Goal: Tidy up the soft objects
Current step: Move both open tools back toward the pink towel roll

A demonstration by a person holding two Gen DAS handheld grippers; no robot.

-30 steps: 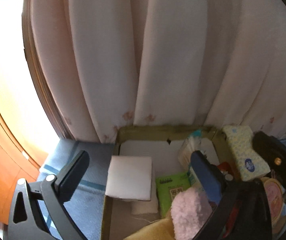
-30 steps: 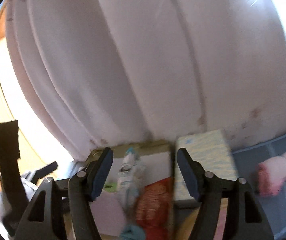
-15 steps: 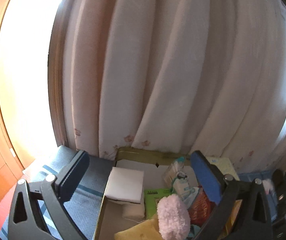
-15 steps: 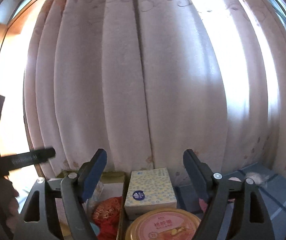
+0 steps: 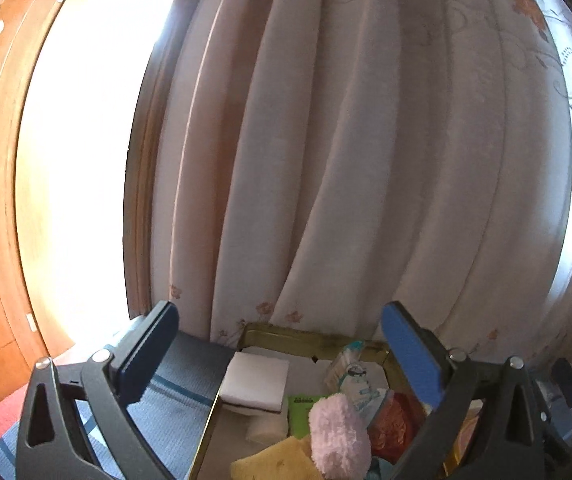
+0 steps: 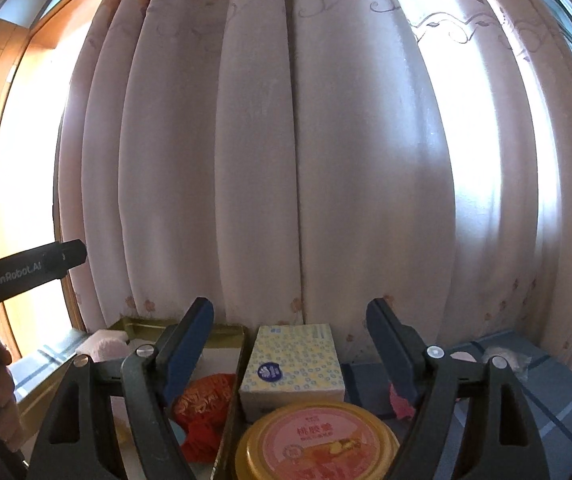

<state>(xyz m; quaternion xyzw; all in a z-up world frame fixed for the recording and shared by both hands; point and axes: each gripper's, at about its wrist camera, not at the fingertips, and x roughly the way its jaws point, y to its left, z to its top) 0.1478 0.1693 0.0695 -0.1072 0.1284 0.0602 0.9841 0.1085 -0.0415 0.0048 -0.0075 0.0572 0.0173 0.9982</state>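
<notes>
Pink fluffy puff (image 5: 336, 436) lies in the tray (image 5: 310, 338); both the left gripper (image 5: 278, 356) and the right gripper (image 6: 288, 354) hang spread and empty, between picks; next calls for choosing another soft item

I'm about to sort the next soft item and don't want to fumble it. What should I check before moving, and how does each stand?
1. Left gripper empty, jaws apart: ok.
2. Right gripper empty, jaws apart: ok.
3. Tray in view, with room near the white sponge: ok.
4. Pink fluffy item inside the tray: ok.
5. Tissue pack beside the tray, outside its rim: not ok.
6. Pink item on the blue cloth mostly hidden behind a finger: cannot tell.
</notes>
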